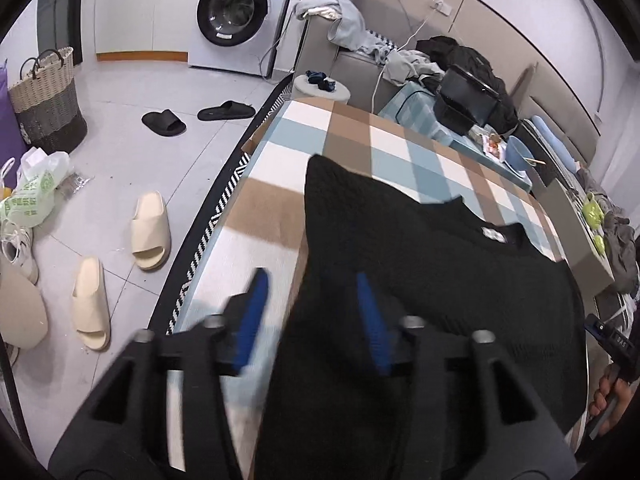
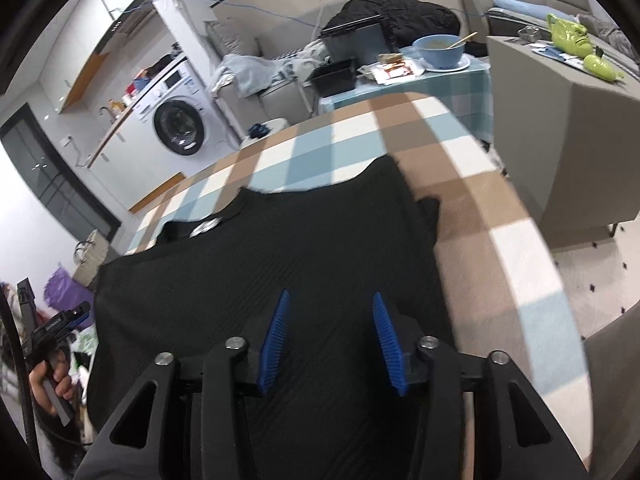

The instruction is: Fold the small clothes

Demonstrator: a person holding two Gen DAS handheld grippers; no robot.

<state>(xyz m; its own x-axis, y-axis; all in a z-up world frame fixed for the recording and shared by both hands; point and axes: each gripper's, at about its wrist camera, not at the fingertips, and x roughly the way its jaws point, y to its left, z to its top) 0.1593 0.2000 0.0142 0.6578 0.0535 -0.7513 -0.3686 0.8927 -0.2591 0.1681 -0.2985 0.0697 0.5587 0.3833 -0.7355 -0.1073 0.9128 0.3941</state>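
Evenly lit by soft, cool indoor light, with no hard shadows or glare. Strongly bowed by fisheye distortion, darkening to black at the corners. Motion-smeared along the blue ribbed fingers (image 1: 256,312) and the checked brown, blue and white blanket (image 2: 500,248).

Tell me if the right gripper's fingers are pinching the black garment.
Apart. In the right wrist view the right gripper stands open above the black garment; its blue fingers are spread, nothing clamped between them.

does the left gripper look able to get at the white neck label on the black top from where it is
Probably yes. The left gripper hovers open over the black top, and the white label lies uncovered ahead of it, with only flat fabric between.
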